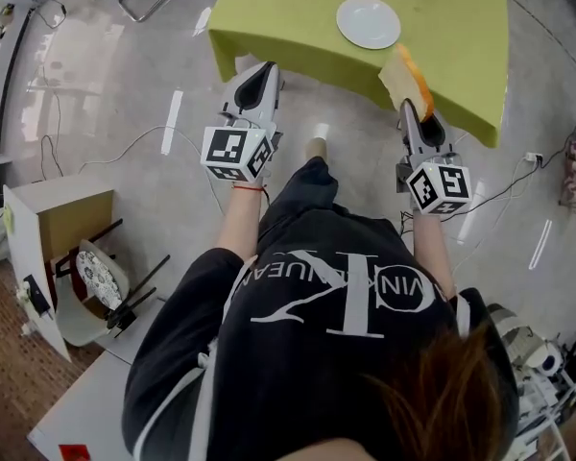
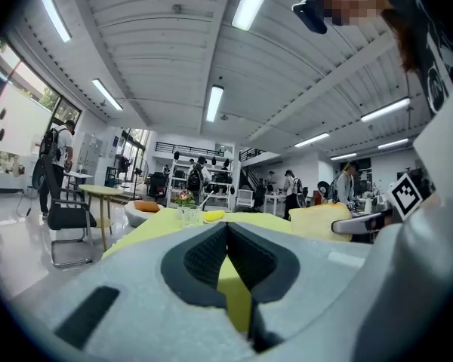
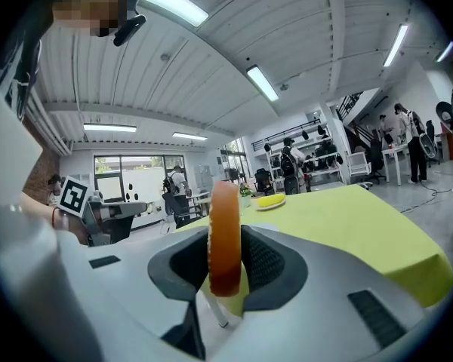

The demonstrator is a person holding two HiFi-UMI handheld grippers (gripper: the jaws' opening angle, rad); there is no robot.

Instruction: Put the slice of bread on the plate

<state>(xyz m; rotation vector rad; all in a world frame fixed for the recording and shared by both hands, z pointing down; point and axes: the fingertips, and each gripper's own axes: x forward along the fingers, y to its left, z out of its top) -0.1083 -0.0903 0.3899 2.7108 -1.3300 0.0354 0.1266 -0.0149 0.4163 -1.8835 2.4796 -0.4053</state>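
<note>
A white plate [image 1: 368, 22] lies on the yellow-green table [image 1: 298, 17] at the top of the head view. The slice of bread [image 1: 407, 80], pale with an orange-brown crust, stands on edge over the table's near edge, just below and right of the plate. My right gripper [image 1: 409, 109] is shut on it; in the right gripper view the crust [image 3: 224, 236] rises upright between the pads. My left gripper [image 1: 265, 69] hangs over the floor in front of the table's left part, shut with nothing held, its pads [image 2: 204, 259] meeting at the tip. The bread [image 2: 325, 221] also shows to its right.
A cardboard box [image 1: 62, 221] and a tipped chair [image 1: 91, 291] stand on the floor at the left. Cables [image 1: 125, 152] run over the shiny floor. A power strip [image 1: 533, 157] lies at the right. People and desks [image 2: 192, 183] fill the far room.
</note>
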